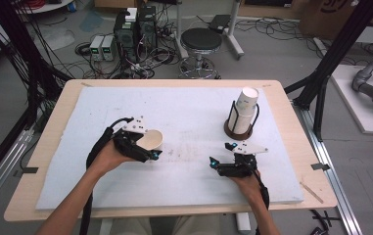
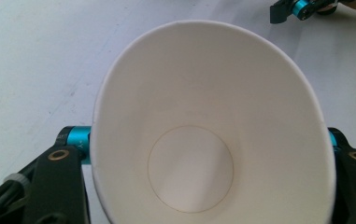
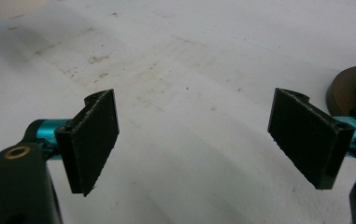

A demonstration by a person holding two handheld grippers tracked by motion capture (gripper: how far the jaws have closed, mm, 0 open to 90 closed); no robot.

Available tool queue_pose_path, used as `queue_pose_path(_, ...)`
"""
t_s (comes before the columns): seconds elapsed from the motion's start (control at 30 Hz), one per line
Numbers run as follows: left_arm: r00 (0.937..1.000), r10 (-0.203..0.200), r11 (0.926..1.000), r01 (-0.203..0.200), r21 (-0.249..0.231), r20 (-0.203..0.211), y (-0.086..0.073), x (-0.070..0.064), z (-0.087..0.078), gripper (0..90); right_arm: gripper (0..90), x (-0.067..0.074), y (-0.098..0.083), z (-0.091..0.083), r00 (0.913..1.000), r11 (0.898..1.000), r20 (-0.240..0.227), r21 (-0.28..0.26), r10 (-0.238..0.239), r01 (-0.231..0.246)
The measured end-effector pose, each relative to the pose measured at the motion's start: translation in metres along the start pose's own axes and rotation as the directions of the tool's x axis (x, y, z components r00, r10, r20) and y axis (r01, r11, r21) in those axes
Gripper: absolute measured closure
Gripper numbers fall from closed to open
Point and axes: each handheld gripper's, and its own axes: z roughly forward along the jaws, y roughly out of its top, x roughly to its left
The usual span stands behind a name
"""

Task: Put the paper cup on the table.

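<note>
The left hand-held gripper (image 1: 145,147) is clamped on a paper cup (image 1: 151,139) lying on its side at about 9 o'clock on the white surface (image 1: 194,112), apparently just above it. The right hand-held gripper (image 1: 221,155), at 5 o'clock, has its jaws apart. The cup stack (image 1: 245,110) stands at 2 o'clock.

— On the table (image 1: 52,161), a foam mat (image 1: 194,105). Toward the left of the mat, a paper cup (image 1: 151,139), tipped on its side, clamped between the jaws of the left gripper (image 1: 147,149).

— And to the right?

— Right gripper (image 1: 221,154), low over the mat near the front edge, jaws apart with nothing between. Behind it, a cup holder (image 1: 238,128) with a stack of cups (image 1: 245,105) inside, well apart from the tipped cup.

— Beyond the table?

— On the floor, a stool (image 1: 201,44).
</note>
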Motion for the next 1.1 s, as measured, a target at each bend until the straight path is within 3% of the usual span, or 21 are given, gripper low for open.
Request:
queue_pose_path(0.2, 0.9999, 0.016, 0.9995, -0.016, 0.029, 0.006, 0.002, 0.002, 0.014, 31.1, 16.7, -0.001, -0.001, -0.001, 1.0, 1.0, -0.003, -0.009, 0.001, -0.001)
queue_pose_path(0.53, 1.0, 0.008, 0.9987, -0.008, 0.051, 0.004, 0.006, 0.003, 0.028, 31.1, 16.7, -0.001, -0.001, -0.001, 1.0, 1.0, -0.002, -0.004, 0.002, -0.002)
queue_pose_path(0.9, 0.9994, 0.03, 0.9926, -0.032, 0.117, 0.018, 0.009, 0.001, 0.049, 31.1, 16.7, -0.001, -0.001, -0.001, 1.0, 1.0, -0.004, -0.005, 0.004, -0.004)
queue_pose_path(1.1, 0.9995, 0.029, 0.9955, -0.03, 0.09, 0.012, 0.011, -0.002, 0.054, 31.1, 16.7, -0.001, -0.001, -0.001, 1.0, 1.0, -0.004, -0.008, 0.001, -0.001)
